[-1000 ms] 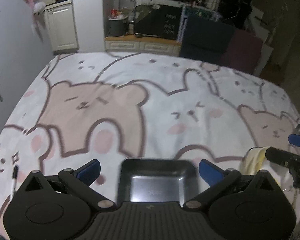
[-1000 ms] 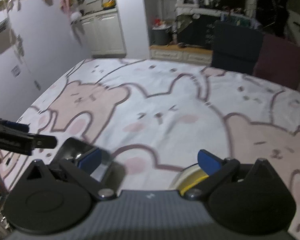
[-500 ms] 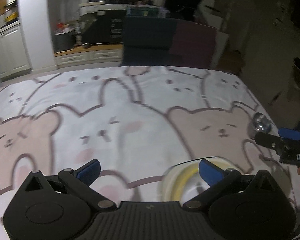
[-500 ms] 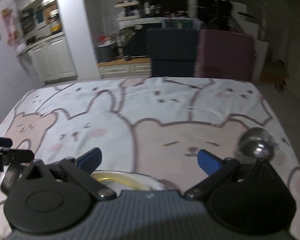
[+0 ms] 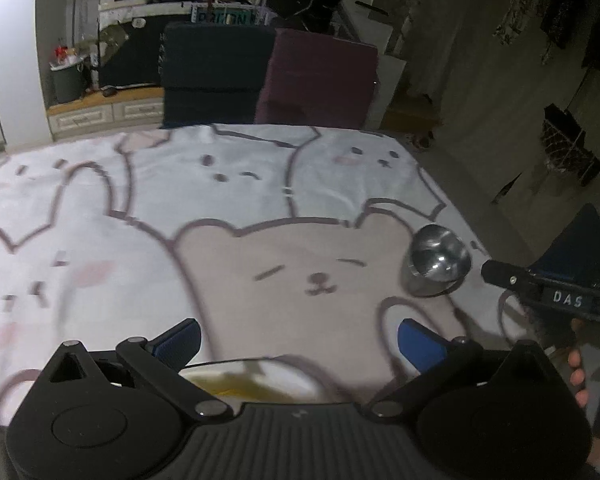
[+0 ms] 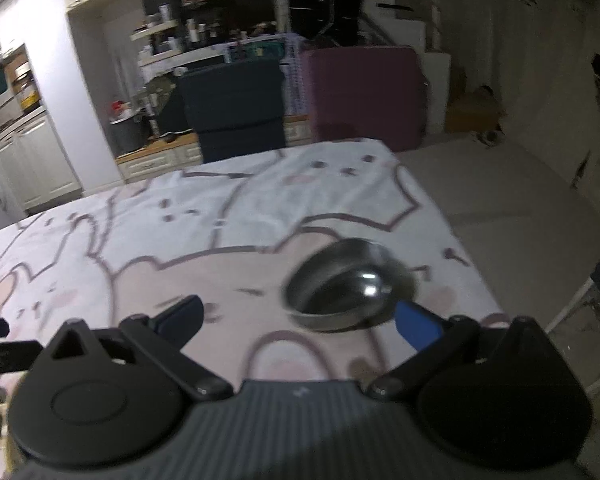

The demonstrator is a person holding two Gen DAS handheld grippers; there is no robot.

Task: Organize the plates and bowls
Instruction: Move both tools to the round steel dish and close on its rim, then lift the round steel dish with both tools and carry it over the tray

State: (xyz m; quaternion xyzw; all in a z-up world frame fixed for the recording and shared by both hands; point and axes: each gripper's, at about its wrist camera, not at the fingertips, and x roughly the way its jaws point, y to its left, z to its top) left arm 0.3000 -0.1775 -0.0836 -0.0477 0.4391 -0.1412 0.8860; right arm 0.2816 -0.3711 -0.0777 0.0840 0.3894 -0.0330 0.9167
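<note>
Bench cloth (image 5: 260, 184) is white with pale pink-beige cartoon bears and rabbits, dark mauve outlines, pink cheek blots. Steel bowl (image 6: 340, 288) on the right is shiny silver with white glints; the near plate (image 5: 256, 380) is white-rimmed with a yellow centre. Both tongs, left (image 5: 298, 340) and right (image 6: 298, 316), are matte black with blue finger pads; far side has a navy chair (image 5: 216, 72) left of a maroon chair (image 5: 320, 76), and white cabinets (image 6: 40, 156) far left.

Left gripper (image 5: 298, 340) spread wide above a bear-print cloth (image 5: 220, 216).
A yellow-rimmed dish (image 5: 252, 380) lies just under its 2 fingers; a steel bowl (image 5: 438, 260) sits near the right gripper (image 5: 548, 292).
</note>
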